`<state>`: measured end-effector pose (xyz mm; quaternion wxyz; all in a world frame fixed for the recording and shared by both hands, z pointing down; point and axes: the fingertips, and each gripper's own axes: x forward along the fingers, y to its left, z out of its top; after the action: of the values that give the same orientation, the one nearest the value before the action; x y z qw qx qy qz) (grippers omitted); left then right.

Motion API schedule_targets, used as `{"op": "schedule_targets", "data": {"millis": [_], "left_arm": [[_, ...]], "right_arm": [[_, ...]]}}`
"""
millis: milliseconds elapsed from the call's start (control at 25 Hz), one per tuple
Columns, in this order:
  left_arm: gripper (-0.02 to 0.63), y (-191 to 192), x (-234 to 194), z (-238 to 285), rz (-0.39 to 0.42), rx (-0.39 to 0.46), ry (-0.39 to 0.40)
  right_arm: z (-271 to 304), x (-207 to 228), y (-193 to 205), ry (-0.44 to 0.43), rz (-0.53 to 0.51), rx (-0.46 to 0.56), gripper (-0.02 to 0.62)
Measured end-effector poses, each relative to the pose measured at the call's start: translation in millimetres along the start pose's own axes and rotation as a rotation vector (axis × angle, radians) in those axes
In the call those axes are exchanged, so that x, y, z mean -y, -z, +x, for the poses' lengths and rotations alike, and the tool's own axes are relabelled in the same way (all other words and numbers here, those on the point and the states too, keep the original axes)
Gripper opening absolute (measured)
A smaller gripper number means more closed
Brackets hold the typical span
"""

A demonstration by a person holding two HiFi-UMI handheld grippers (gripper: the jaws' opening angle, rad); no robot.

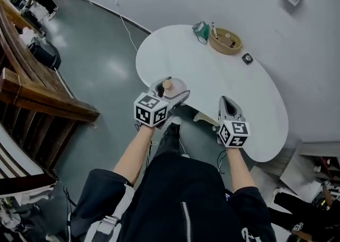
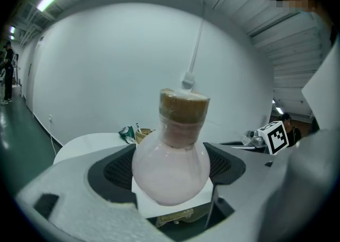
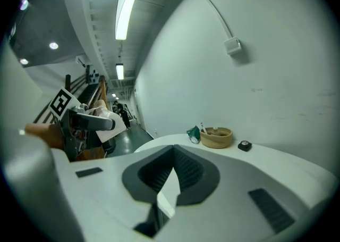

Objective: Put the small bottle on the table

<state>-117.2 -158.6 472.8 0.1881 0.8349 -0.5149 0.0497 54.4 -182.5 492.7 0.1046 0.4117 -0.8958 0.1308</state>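
Observation:
A small round bottle (image 1: 169, 89) with pale pink contents and a cork top is held upright between the jaws of my left gripper (image 1: 172, 88), over the near left edge of the white table (image 1: 212, 73). In the left gripper view the bottle (image 2: 170, 174) fills the gap between the dark pads (image 2: 114, 172), and the left gripper (image 2: 171, 193) is shut on its round body. My right gripper (image 1: 227, 101) hovers over the table's near edge to the right; its jaws (image 3: 172, 180) meet with nothing between them.
At the table's far side stand a wicker basket (image 1: 225, 40), a green packet (image 1: 201, 31) and a small black object (image 1: 247, 58). A wall runs behind the table. A wooden railing (image 1: 32, 92) lies to the left across grey floor.

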Motion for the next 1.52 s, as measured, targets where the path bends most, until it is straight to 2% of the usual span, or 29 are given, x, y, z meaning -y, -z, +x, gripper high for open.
{"op": "schedule_targets", "data": {"millis": [240, 400, 600, 760, 1040, 1320, 1520], "left_arm": [[0.396, -17.1, -43.3, 77.2, 0.023, -0.071, 0.121], [0.396, -18.6, -72.1, 118.2, 0.078, -0.138, 0.18], [0.396, 1.5, -101.9, 162.7, 0.159, -0.214, 0.212], [0.396, 30.4, -113.8, 190.9, 0.139, -0.279, 0.247], [0.396, 70.2, -115.7, 227.3, 0.122, -0.381, 0.278], [0.396, 84.8, -125.8, 288.3, 0.12, -0.384, 0.271], [0.396, 89.2, -131.0, 336.4, 0.165, -0.427, 0.24]], "right_arm": [[51.6, 37.8, -19.9, 0.125, 0.054, -0.016, 0.002], [84.1, 50.3, -33.6, 0.192, 0.068, -0.02, 0.002], [106.3, 62.2, -32.7, 0.268, 0.094, -0.04, 0.002], [112.6, 78.0, -21.6, 0.313, 0.116, -0.07, 0.002], [120.6, 101.1, -4.3, 0.325, 0.132, -0.116, 0.002], [137.6, 128.2, -5.0, 0.305, 0.135, -0.14, 0.002], [138.3, 152.5, -2.6, 0.318, 0.152, -0.153, 0.002]]}}
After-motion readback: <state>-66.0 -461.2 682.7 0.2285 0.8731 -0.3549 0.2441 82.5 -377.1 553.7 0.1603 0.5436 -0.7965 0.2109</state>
